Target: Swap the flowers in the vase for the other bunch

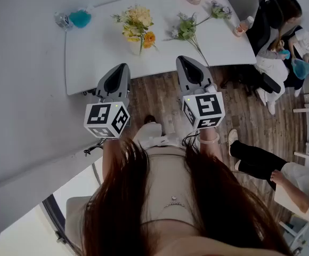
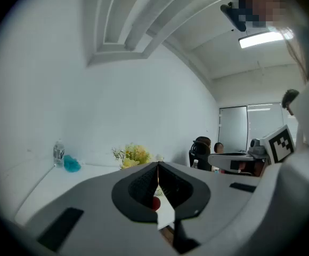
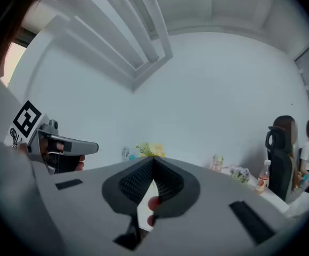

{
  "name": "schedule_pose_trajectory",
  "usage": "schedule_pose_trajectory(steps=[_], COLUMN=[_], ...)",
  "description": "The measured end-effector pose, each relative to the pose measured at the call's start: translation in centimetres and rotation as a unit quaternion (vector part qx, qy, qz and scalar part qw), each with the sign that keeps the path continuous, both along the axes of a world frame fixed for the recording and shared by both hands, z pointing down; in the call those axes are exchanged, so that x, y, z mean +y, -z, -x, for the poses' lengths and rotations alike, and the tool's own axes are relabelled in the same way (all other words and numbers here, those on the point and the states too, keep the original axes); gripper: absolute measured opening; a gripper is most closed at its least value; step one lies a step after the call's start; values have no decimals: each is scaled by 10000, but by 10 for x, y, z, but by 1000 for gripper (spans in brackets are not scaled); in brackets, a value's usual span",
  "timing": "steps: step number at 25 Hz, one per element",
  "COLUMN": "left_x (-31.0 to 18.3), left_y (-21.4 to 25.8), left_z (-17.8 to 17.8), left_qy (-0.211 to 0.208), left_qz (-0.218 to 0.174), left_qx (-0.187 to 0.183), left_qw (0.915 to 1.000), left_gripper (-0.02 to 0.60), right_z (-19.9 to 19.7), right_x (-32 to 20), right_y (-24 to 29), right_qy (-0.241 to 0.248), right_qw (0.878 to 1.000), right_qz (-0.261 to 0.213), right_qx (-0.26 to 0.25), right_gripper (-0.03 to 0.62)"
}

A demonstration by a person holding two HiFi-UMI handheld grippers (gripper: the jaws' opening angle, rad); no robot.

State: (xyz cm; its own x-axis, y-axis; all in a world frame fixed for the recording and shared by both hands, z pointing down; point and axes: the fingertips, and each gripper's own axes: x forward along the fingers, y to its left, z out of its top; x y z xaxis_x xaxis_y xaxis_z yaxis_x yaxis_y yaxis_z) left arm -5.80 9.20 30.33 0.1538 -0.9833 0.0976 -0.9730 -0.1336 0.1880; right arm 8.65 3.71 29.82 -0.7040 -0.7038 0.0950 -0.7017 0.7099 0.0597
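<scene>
The person held both grippers out in front of the body, side by side and apart, each pointing forward and roughly level. The left gripper (image 1: pixel 123 67) had its jaws pressed flat together with nothing between them. The right gripper (image 1: pixel 181 60) was likewise closed and empty, its tip a little further forward than the left one. Both forearms ran back from the grippers towards the torso.

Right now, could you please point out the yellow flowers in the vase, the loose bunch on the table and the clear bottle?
yellow flowers (image 1: pixel 137 19): head view, on the blooms.
loose bunch (image 1: pixel 185 31): head view, on its leafy head.
clear bottle (image 2: pixel 58 153): left gripper view, on its body.
</scene>
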Motion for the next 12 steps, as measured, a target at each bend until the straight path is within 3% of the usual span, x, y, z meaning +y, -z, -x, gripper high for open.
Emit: schedule_pose_trajectory(steps=[12], left_x=[-18], left_y=[-6], left_z=[30], left_qy=[-276], left_qz=[36], left_qx=[70], left_qw=[9996], left_gripper=[6], right_z=[29], right_x=[-12], right_y=[10], right_qy=[-128], right_qw=[9995], right_qz=[-76], right_qx=[-271], right_gripper=[28])
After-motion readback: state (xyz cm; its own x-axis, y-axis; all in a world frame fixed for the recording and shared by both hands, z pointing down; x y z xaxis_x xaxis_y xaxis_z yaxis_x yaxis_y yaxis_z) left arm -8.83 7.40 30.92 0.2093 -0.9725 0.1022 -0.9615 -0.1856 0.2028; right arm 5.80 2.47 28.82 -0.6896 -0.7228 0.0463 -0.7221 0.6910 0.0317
